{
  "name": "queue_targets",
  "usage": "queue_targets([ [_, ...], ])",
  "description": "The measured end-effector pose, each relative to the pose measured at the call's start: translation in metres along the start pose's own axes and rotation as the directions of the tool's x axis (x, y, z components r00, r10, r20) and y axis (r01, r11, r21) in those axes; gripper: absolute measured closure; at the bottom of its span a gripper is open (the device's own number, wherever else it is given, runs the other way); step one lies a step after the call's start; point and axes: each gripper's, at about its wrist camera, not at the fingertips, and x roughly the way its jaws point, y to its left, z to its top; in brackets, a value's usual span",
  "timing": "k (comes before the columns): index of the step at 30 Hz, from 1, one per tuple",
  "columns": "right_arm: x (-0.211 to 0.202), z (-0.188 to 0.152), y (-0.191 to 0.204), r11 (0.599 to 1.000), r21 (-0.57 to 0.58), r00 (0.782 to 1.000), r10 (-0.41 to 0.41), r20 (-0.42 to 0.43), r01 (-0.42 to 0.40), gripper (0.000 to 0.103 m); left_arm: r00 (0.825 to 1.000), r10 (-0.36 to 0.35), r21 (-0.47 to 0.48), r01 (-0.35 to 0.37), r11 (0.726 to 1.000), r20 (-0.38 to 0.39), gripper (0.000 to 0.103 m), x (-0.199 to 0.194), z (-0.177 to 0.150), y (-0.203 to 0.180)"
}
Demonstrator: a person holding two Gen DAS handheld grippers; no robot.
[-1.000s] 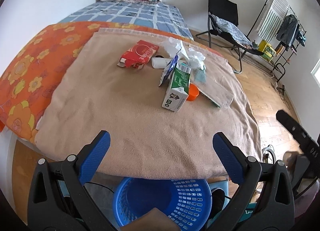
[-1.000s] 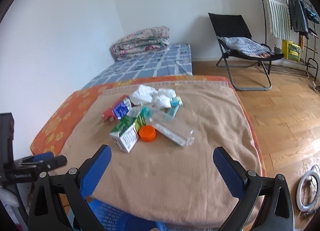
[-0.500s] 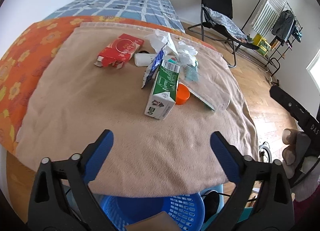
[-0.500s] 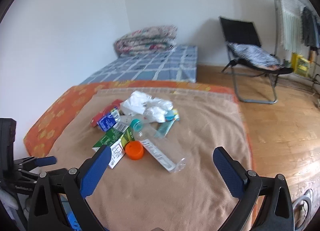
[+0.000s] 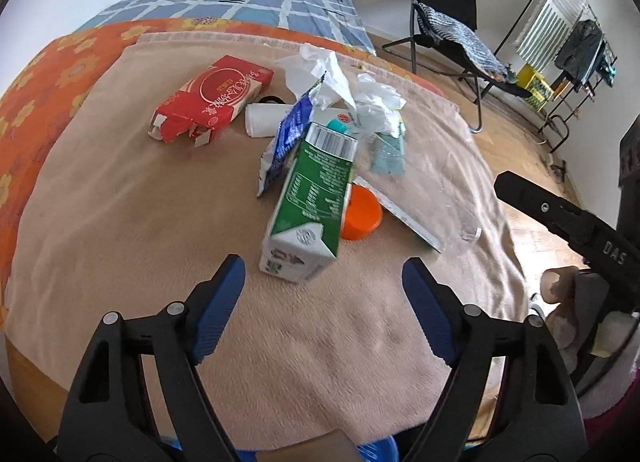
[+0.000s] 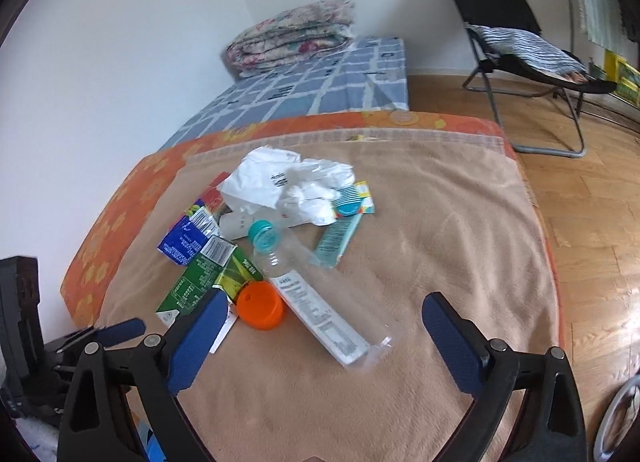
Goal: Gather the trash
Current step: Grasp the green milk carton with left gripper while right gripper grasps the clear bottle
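Note:
A trash pile lies on the beige blanket (image 5: 140, 221). A green milk carton (image 5: 312, 197) lies on its side, with an orange cap (image 5: 360, 213) beside it. Around them are a red box (image 5: 212, 95), a blue wrapper (image 5: 288, 137) and crumpled white paper (image 5: 332, 77). My left gripper (image 5: 322, 262) hovers just short of the carton's base, its jaws closing with nothing pressed between them. My right gripper (image 6: 326, 298) stands open above a clear bottle (image 6: 316, 302) with a teal cap, without touching it. The carton (image 6: 200, 282) and orange cap (image 6: 260, 310) sit by its left finger.
A blue basket (image 5: 376, 454) peeks out below the bed's near edge. A folded quilt (image 6: 292, 33) lies at the bed's far end. A black folding chair (image 6: 516, 21) and a drying rack (image 5: 560, 29) stand on the wood floor to the right.
Both grippers have moved forward and down toward the pile, which now looks larger. The left jaws have narrowed. The blue basket has slid almost out of the left wrist view.

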Motion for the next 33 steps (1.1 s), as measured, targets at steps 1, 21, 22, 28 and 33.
queue_targets([
  [1, 0.004, 0.002, 0.002, 1.000, -0.012, 1.000, -0.009, -0.005, 0.009, 0.006, 1.000, 0.010, 0.004, -0.010, 1.000, 0.003, 0.021, 0.002, 0.002, 0.000],
  [21, 0.073, 0.012, 0.013, 0.988, -0.131, 0.988, -0.092, -0.122, 0.076, 0.014, 1.000, 0.014, 0.025, -0.013, 1.000, -0.017, 0.045, 0.032, 0.020, 0.010],
  [22, 0.077, 0.012, 0.014, 0.986, -0.145, 0.987, -0.097, -0.129, 0.078, 0.014, 1.000, 0.011, 0.028, -0.010, 1.000, -0.019, 0.054, 0.033, 0.020, 0.010],
  [28, 0.093, 0.008, 0.017, 0.983, -0.165, 0.980, -0.112, -0.164, 0.085, 0.017, 1.000, -0.002, 0.027, 0.002, 1.000, -0.011, 0.055, 0.034, 0.020, 0.010],
  [33, 0.101, 0.006, 0.021, 0.981, -0.184, 0.977, -0.101, -0.187, 0.066, 0.022, 1.000, -0.009, 0.027, 0.009, 1.000, -0.006, 0.056, 0.034, 0.020, 0.012],
])
